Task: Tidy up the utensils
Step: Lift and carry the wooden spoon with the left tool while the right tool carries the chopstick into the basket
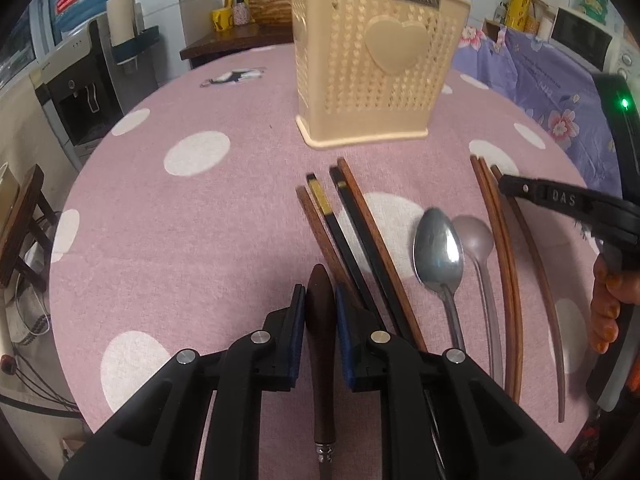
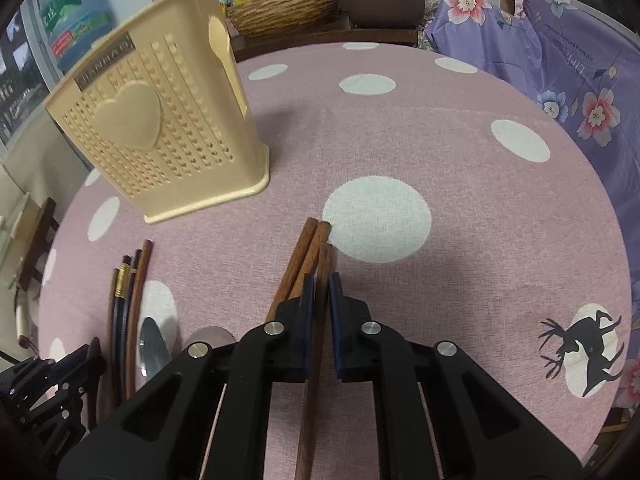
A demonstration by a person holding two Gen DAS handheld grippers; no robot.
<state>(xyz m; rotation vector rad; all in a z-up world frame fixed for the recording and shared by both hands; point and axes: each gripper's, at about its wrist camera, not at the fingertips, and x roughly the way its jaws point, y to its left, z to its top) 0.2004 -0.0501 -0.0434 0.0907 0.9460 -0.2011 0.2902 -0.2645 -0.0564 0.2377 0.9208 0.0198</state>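
While both claws are busy, each one has picked a different thing from the row of utensils on the pink spotted surface (image 2: 460, 168). The left claw (image 1: 320, 334) is squeezed tight on a dark wooden spoon (image 1: 320, 320), with its blue pads pressing both sides of the bowl end. The right claw (image 2: 319, 326) is clamped on one brown chopstick (image 2: 322, 268), the one on the right of its group. Two more brown chopsticks (image 2: 302, 256) lie just beside it, touching each other. I think it grabs only one so it will not slip.

Between the claws lie a shiny metal spoon (image 1: 438, 252), a dull grey spoon (image 1: 476, 240), and a bunch of black and brown chopsticks (image 1: 352, 232).

Past all the utensils, a cream basket holder (image 1: 368, 72) with a heart stands upright. It looks empty from here, so sorting has probably only begun. Each piece likely goes in there, standing up.
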